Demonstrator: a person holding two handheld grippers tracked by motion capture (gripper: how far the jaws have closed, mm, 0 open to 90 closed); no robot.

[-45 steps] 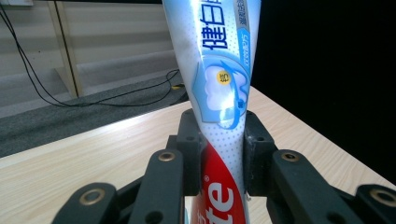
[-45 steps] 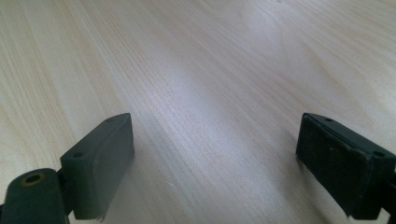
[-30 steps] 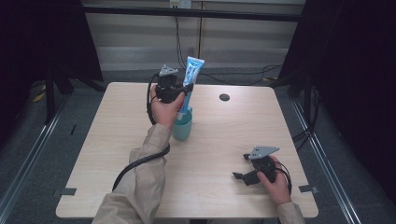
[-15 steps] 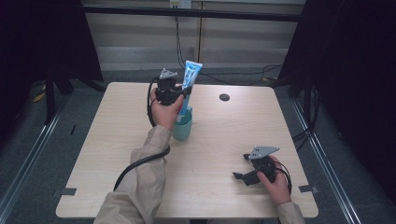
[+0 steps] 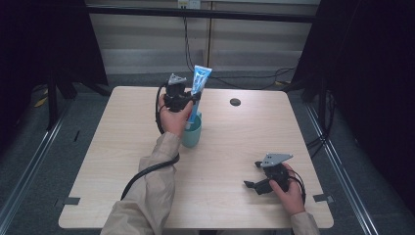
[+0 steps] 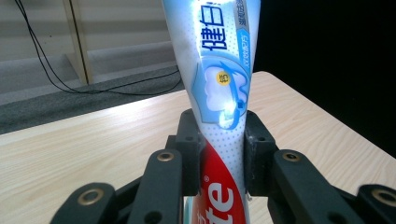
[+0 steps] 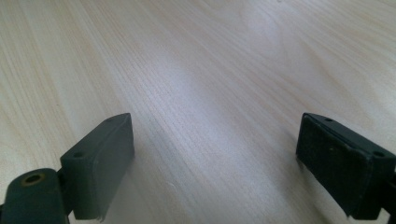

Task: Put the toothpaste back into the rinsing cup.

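Place: a lab or recording studio, not a home.
Bench: one pale wood-grain bench [image 5: 147, 171] stands alone on grey carpet.
Surroundings: black curtains [image 5: 362, 73] hang at both sides of the bench.
Behind the bench: loose cables [image 5: 244, 81] trail along a plain panelled wall.
Floor: metal rails [image 5: 29, 161] flank the bench.

Left gripper [image 5: 188, 100] raised with jaws clamped; right gripper [image 5: 254, 183] rests low, jaws spread wide.
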